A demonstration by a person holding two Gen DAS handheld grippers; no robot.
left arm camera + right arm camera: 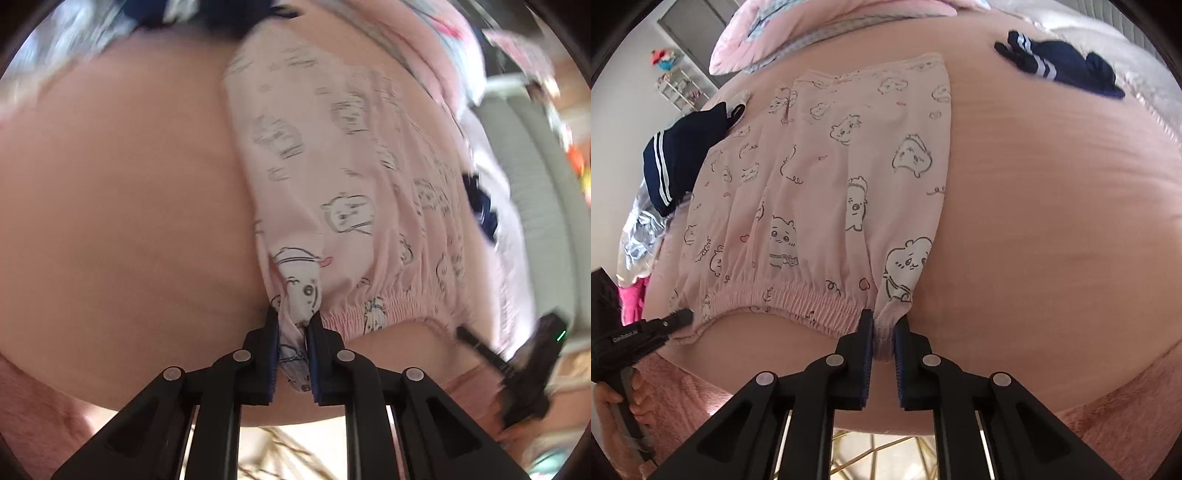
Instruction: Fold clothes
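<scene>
Pink shorts (827,177), cartoon-animal print, lie flat on the pink bed (1052,203), elastic waistband (783,297) nearest me. Fabric thin, soft, light; it will sag and bunch unless held at two spread points. The gathered waistband corners give the firmest hold. My left tool (292,363) is clamped on one waistband corner, my right tool (883,363) clamped on the other. Navy striped garment (676,162) beside the shorts, another (1067,68) further off. White lettering on the left tool's body, too blurred to read.
</scene>
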